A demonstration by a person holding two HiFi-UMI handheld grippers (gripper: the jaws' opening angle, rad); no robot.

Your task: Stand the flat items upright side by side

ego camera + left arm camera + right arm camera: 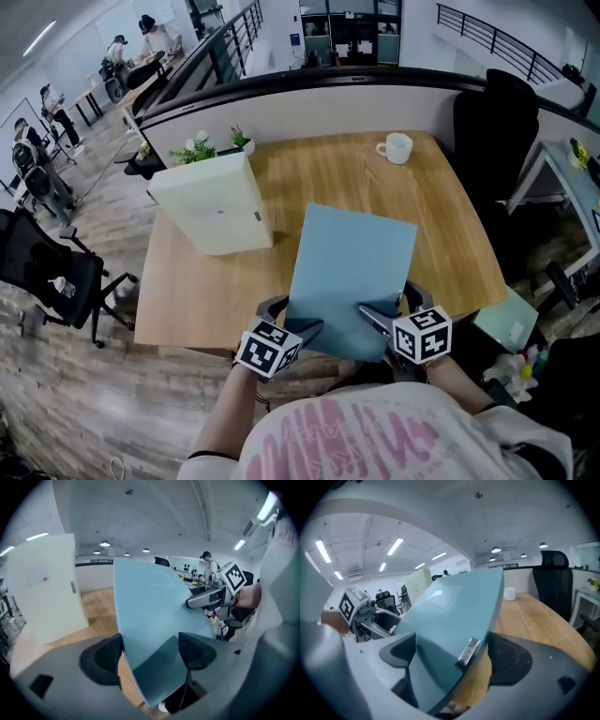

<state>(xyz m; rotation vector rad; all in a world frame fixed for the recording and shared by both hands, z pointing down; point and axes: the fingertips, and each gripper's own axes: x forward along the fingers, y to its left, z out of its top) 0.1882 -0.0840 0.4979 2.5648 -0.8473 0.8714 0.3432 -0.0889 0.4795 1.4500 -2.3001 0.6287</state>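
Note:
A flat light-blue file box (352, 272) is held tilted over the near part of the wooden table (187, 291), its near edge past the table's front. My left gripper (292, 317) grips its near left corner. In the left gripper view the box (150, 606) fills the gap between the pads of that gripper (150, 654). My right gripper (392, 309) grips the near right corner, close to a metal clasp (468, 651) on the box's edge (454, 616). A cream file box (211, 202) stands upright on the table's left.
A white cup (396, 147) sits at the table's far right, and a small plant (197, 147) stands behind the cream box. A black office chair (492, 122) is beyond the right side. Another chair (47, 262) stands on the floor at the left.

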